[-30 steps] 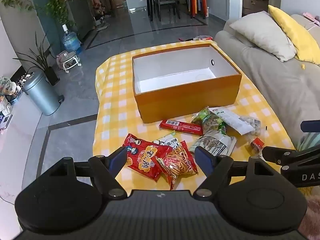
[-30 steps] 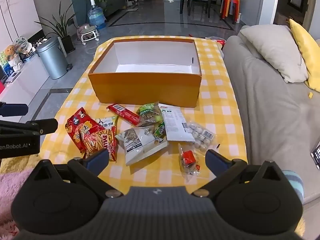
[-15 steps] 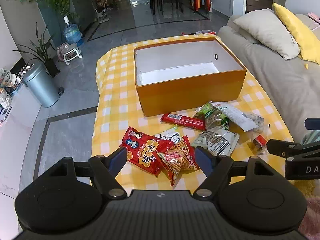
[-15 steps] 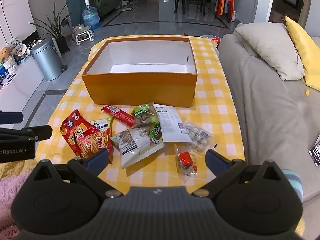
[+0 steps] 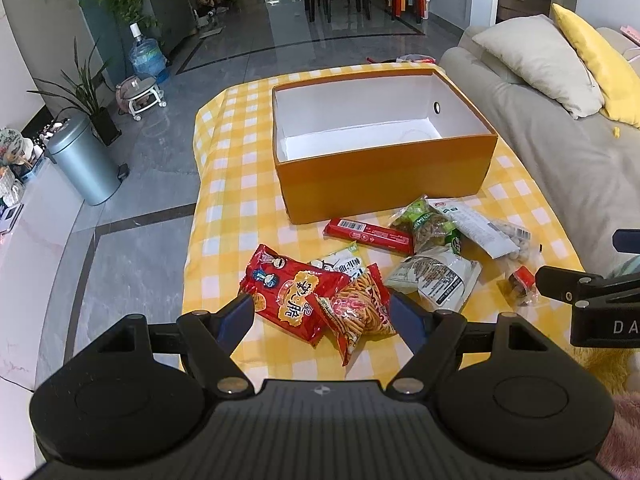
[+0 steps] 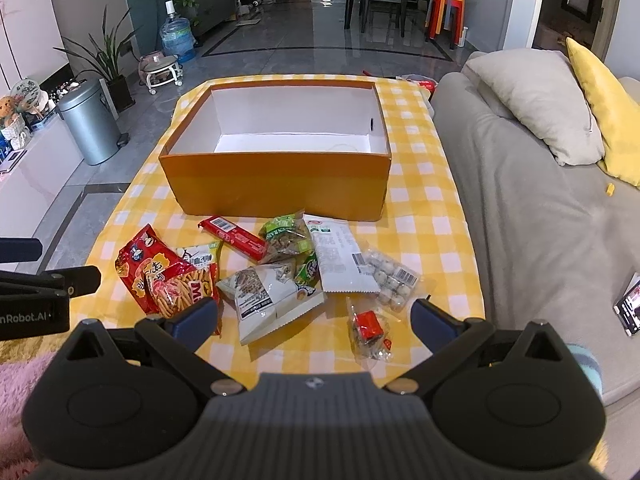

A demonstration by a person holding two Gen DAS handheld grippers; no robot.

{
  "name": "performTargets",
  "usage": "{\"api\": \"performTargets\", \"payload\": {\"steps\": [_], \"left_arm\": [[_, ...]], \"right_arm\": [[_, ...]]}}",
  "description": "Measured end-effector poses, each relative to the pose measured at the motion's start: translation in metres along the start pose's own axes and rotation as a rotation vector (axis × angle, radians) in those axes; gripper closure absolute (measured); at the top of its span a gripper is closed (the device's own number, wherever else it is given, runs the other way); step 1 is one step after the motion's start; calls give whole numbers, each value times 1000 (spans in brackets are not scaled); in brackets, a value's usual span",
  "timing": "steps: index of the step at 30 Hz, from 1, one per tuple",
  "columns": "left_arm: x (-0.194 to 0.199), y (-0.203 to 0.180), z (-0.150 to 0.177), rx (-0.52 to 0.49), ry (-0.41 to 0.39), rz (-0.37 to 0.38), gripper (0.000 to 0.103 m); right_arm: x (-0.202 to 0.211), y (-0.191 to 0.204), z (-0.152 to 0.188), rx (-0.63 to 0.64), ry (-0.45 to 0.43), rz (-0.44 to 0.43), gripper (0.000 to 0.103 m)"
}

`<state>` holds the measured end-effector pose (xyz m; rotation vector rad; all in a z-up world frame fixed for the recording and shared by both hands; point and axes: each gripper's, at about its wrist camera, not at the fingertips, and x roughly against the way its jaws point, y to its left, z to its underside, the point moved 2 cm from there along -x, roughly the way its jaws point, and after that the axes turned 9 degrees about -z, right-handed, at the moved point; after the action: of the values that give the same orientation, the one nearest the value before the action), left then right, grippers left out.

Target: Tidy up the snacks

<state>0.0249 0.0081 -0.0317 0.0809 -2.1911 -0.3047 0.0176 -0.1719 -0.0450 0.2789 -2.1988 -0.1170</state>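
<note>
Orange cardboard box point(image 5: 384, 184) stands open-topped on the yellow checked tablecloth point(image 5: 236, 184), white inside, with nothing visible in it; a small round hole shows in its right-hand wall. The near wall hides the front strip of its floor in both views.

Snacks lie loose on the cloth in front of the box, none inside it. Left wrist view: a red packet point(image 5: 292, 292) overlaps a packet of orange sticks point(image 5: 356, 312), both just ahead of the left gripper point(image 5: 324, 316), whose fingers are spread wide and hold nothing. A red bar point(image 5: 368, 234) lies near the box wall; a green nut pack point(image 5: 430, 224) and a white-and-grey bag point(image 5: 436, 276) lie to its right.

Right wrist view only: the small clear pack with a red item point(image 6: 370, 330) is seen whole, between the widely parted fingers of the right gripper point(image 6: 314, 318), which grips nothing. The same pack is partly covered by the other gripper's finger in the left view. A clear pack of pale balls point(image 6: 390, 280) and a long white sachet point(image 6: 338, 258) read clearly here. A phone screen point(image 6: 628, 308) on the grey sofa point(image 6: 520, 208) is cut off at the frame edge.

Print on most packets is too small to read. A white packet point(image 6: 202, 258) is half buried under the red ones.
</note>
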Motion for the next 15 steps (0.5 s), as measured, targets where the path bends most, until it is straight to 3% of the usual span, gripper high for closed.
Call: {"api": "performTargets", "payload": {"steps": [15], "left_arm": [[-1,-1,1,-1,0,2,13]], "right_arm": [[0,0,-2,-2,-4,12,4]]}}
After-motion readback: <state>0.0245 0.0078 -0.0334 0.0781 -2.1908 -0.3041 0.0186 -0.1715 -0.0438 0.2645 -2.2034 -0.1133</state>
